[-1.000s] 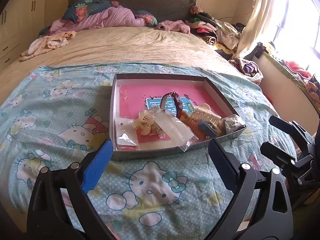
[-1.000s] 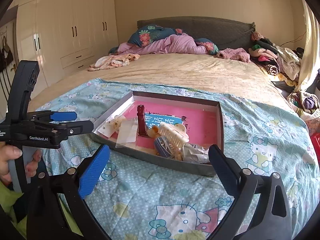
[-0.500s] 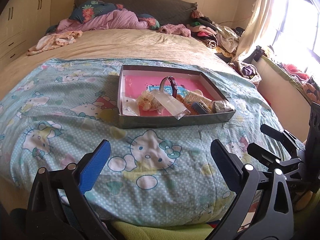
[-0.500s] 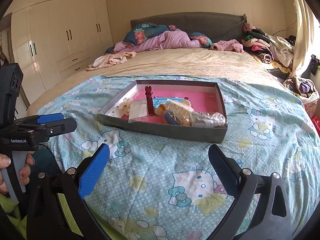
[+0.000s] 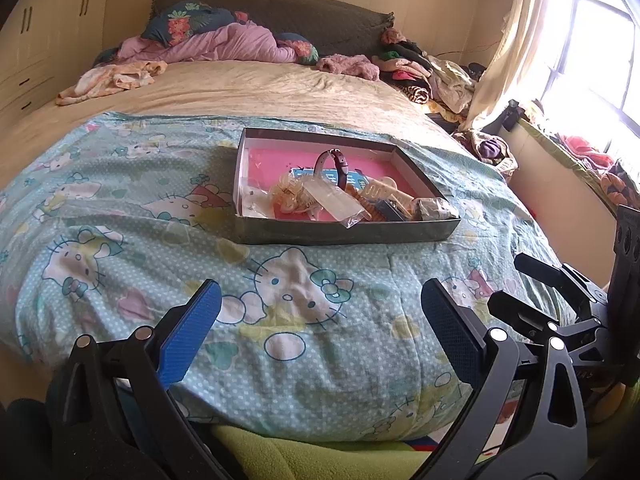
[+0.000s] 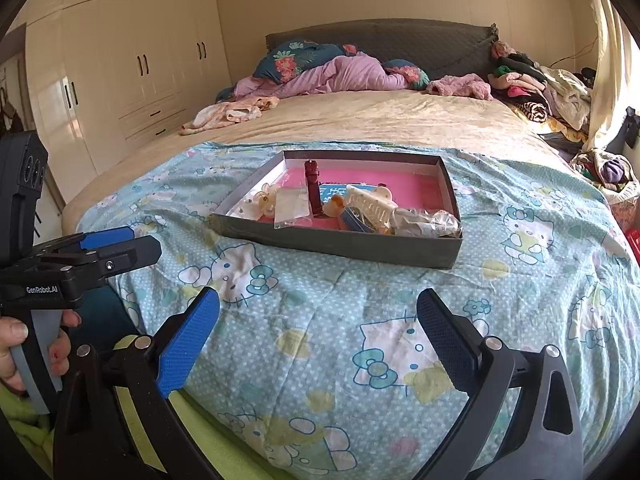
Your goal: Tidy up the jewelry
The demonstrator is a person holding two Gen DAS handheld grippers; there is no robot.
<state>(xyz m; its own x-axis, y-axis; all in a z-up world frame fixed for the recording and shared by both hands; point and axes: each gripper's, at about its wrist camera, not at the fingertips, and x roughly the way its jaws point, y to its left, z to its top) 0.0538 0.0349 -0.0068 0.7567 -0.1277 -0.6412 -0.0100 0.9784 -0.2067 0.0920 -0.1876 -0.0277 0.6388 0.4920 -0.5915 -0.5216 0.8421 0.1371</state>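
Left wrist view: my left hand-held gripper (image 5: 320,320) is spread wide, empty, above the blue cartoon-cat blanket (image 5: 120,240). Shallow grey cardboard box with pink lining (image 5: 344,234) sits mid-bed, well ahead, holding a dark watch strap (image 5: 340,166), clips and clear bags.

Right wrist view: right hand-held gripper (image 6: 318,326) likewise released, empty. Same box (image 6: 340,246) ahead; left unit visible at left.

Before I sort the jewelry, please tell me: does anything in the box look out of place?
Yes. In the box, a dark red watch strap stands upright on its edge, and a clear plastic bag pokes over the front wall.
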